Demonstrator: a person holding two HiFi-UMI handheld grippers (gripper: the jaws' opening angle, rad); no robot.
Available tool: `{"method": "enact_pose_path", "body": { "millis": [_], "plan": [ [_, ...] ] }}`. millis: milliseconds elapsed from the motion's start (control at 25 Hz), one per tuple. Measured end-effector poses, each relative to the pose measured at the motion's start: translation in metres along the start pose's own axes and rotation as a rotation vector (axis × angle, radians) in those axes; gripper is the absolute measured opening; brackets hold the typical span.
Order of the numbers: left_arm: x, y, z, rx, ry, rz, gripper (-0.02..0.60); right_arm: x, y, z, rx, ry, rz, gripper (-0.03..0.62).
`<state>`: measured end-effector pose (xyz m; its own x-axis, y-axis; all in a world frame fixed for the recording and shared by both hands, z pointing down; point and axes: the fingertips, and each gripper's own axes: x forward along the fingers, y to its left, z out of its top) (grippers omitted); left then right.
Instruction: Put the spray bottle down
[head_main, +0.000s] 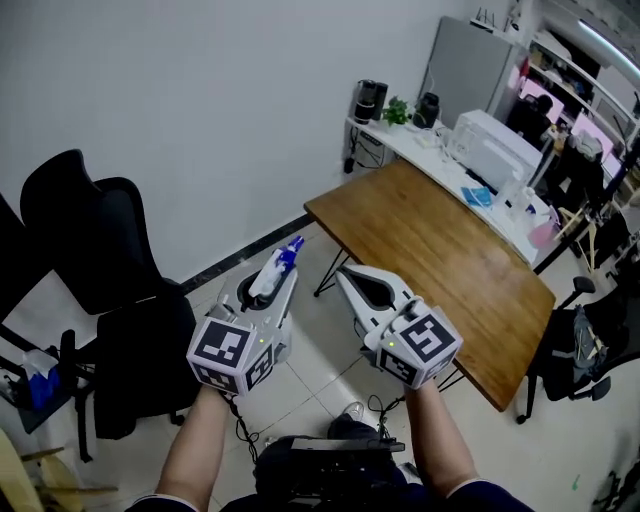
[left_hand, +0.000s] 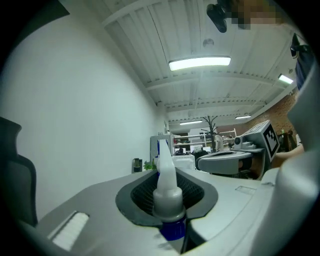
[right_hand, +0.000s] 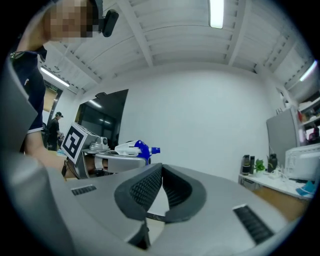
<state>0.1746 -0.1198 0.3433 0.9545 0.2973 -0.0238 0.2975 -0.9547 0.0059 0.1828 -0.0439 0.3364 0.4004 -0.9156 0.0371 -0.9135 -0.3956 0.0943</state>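
We hold the bottle (head_main: 283, 258) over the floor, left of the table (head_main: 450, 260)
Left gripper (head_main: 266, 296), lower centre of the head view, is clamped on the bottle, nozzle pointing ahead; right gripper (head_main: 350, 280), just beside it, has its jaws together on nothing

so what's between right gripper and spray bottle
Nothing; head view shows only floor tiles and a table leg beyond the gap from right gripper to spray bottle.

Office, wooden desk (head_main: 440, 262), black swivel chair (head_main: 88, 235)
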Motion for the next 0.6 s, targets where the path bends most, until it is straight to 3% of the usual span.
{"method": "enact_pose_path", "body": {
  "millis": [200, 600],
  "plan": [
    [0.056, -0.045, -0.006, -0.006, 0.019, -0.081, 0.086, -0.037, -0.056, -0.007, 0.017, 0.0, -0.074, 0.002],
    [0.168, -0.122, -0.008, -0.013, 0.042, -0.175, 0.086, -0.098, -0.17, -0.011, 0.023, -0.016, -0.169, 0.002]
  ]
}}
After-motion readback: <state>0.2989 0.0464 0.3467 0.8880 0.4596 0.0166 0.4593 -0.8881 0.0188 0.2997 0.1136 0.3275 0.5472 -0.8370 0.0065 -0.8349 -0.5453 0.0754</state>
